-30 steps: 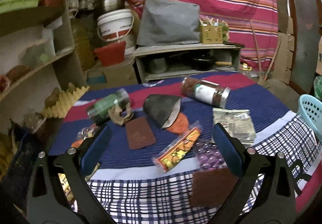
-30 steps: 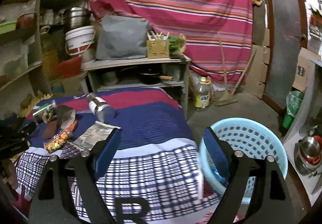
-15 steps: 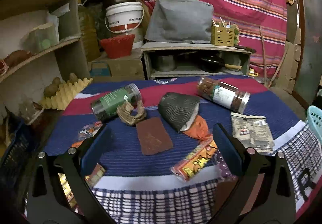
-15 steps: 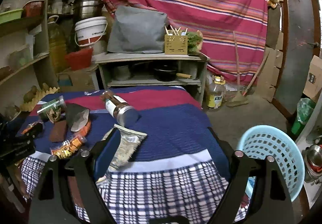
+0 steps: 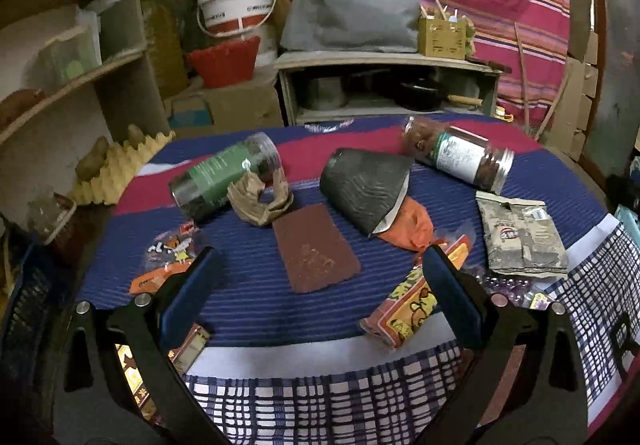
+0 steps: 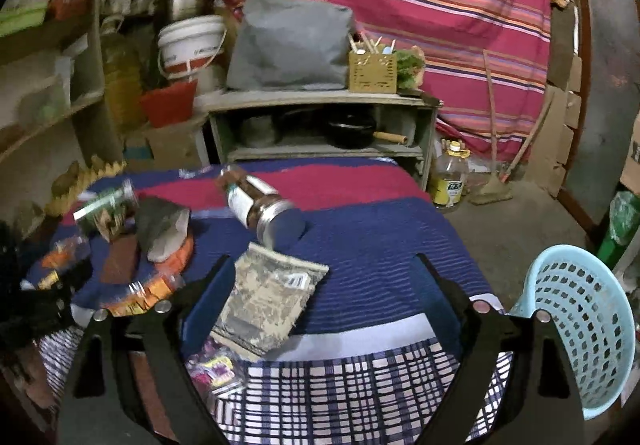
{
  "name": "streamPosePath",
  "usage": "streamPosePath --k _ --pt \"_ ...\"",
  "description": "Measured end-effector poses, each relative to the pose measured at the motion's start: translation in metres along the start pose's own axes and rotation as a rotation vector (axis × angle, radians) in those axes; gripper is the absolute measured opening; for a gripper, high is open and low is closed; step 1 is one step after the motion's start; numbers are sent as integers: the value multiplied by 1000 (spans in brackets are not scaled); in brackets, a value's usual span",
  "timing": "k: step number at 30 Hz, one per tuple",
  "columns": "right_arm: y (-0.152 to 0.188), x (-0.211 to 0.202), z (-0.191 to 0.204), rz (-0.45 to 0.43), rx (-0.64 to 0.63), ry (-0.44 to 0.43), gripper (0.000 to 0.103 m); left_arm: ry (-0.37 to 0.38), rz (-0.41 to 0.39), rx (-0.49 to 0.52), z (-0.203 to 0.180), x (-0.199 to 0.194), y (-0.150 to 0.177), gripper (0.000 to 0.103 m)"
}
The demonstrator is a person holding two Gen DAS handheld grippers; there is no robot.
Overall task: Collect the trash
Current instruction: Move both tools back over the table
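The left gripper (image 5: 320, 285) hangs over the near part of the surface (image 5: 256, 309) with its fingers (image 5: 188, 291) spread wide and nothing between the pads; a flat brown pad (image 5: 316, 249) lies on the cloth just beyond them. Beside the right-hand finger lies a yellow-and-orange snack wrapper (image 5: 412, 305) with cartoon print whose writing is too small to read. Left of the left-hand finger lies a clear wrapper with cartoon figures (image 5: 172, 251).

Farther off are a crumpled brown paper (image 5: 258, 199) touching a green-labelled jar (image 5: 224, 177) lying on its side, a dark grey pouch (image 5: 366, 189) over an orange wrapper (image 5: 412, 223), and a jar with a white label (image 5: 460, 157), also on its side. None of the label text is legible.

The right gripper (image 6: 324, 293) has its fingers (image 6: 210, 295) spread too, having just widened a little, with nothing pressed by the pads. A crumpled grey foil packet (image 6: 268, 301) with a barcode lies on the cloth between them, and a purple sweet wrapper (image 6: 216, 369) lies nearer. A light blue basket (image 6: 588, 325) stands off the surface's right edge. Far back, a white bucket (image 6: 190, 45) bears unreadable print.
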State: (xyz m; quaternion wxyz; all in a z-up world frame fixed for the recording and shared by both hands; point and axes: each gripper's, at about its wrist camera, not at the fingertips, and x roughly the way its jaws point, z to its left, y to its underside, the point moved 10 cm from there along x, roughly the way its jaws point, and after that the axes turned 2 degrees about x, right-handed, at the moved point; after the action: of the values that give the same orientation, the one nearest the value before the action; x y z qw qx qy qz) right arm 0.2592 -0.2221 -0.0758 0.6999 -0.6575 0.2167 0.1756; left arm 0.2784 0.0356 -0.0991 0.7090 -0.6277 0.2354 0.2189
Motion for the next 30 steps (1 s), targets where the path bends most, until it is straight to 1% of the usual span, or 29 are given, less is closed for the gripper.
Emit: streamPosePath --k 3,4,6,10,14,18,20,24,27,30 --pt "2 4 -3 7 -2 7 87 -13 19 4 2 8 2 97" --pt "3 5 -6 11 4 12 88 -3 23 6 1 9 3 97" --pt "4 7 -14 16 19 35 93 14 32 11 -2 11 6 97" --pt "11 15 -24 53 40 54 94 59 57 39 -13 17 16 97" --pt "15 20 -31 72 65 76 94 55 59 66 -20 21 22 97" --pt "19 23 -33 84 56 100 94 122 77 69 -33 23 27 97" --pt "21 26 -32 93 49 95 94 137 95 72 -39 28 30 97" --pt "23 28 -31 108 68 77 94 152 143 116 -52 41 38 97" --pt "25 29 -32 120 83 62 94 177 163 124 -58 49 36 97" --pt "28 31 -33 126 86 62 94 213 203 118 -62 58 38 85"
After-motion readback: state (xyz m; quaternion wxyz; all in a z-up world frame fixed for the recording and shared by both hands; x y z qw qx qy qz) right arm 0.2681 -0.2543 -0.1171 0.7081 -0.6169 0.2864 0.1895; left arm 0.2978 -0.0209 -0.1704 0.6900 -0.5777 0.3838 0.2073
